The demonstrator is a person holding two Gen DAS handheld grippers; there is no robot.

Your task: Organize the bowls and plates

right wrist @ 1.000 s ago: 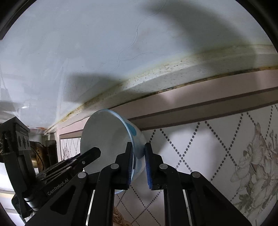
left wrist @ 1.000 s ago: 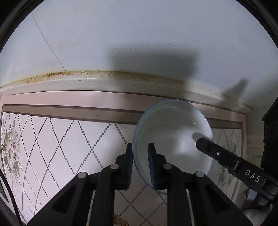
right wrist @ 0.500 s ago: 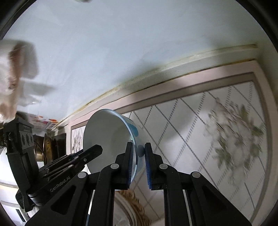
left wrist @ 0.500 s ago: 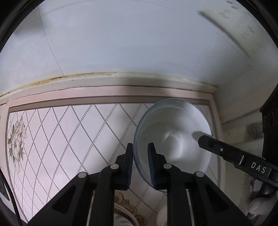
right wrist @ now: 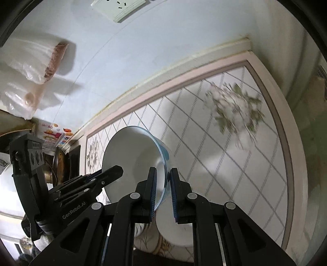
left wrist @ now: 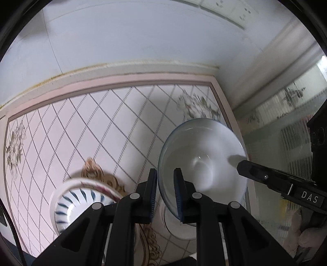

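The right gripper [right wrist: 163, 184] has its jaws pinched on the blue-tinted rim of a white bowl [right wrist: 132, 159], held tilted above the diamond-patterned worktop [right wrist: 214, 167]. The left gripper [right wrist: 114, 171] grips the bowl's opposite rim from the left. Beneath the bowl sits a white plate [right wrist: 173, 231]. A plastic bag [right wrist: 26, 67] hangs against the wall, beside a wall socket [right wrist: 118, 8].
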